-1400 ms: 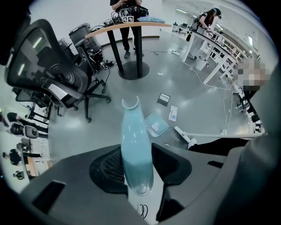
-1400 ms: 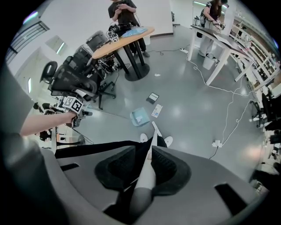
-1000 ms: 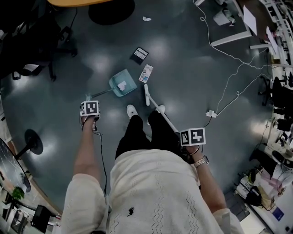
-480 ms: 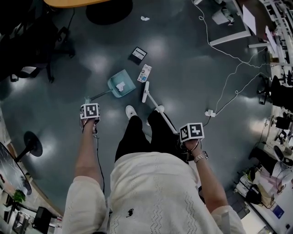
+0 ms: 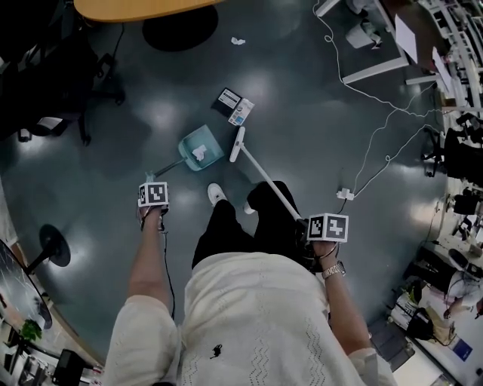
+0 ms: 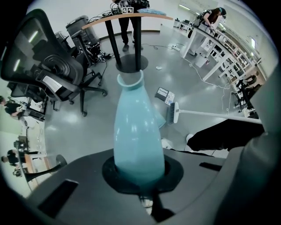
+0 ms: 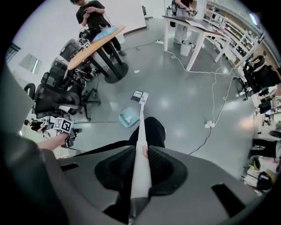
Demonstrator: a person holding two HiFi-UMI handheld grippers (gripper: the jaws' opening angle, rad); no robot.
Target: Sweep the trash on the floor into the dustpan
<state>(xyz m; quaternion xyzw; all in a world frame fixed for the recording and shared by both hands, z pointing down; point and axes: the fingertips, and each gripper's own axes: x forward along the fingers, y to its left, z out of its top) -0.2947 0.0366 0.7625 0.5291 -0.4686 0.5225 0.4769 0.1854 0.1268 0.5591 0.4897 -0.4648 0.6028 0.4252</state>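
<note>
While the left claw [image 6: 139, 172] is clamped on the teal dustpan handle [image 6: 137, 127] and the right claw [image 7: 140, 173] grips the white broom handle [image 7: 141, 140], both pointing down, the dustpan [image 5: 201, 145] sits on the floor [image 5: 317, 151] with a white scrap [image 5: 199, 152] already inside and the broom head [image 5: 237, 144] just beside it. Next stroke, by judgement: reach the head beyond the small packet [image 5: 241, 111] and dark box [image 5: 229, 99] lying together just past the pan, then draw them in slowly, pan lip kept flat. A crumpled scrap [image 5: 238, 41] lies farther off, near the table [image 5: 136, 7].

Cream knit top [image 5: 249, 317], black trousers [image 5: 223, 226]
</note>
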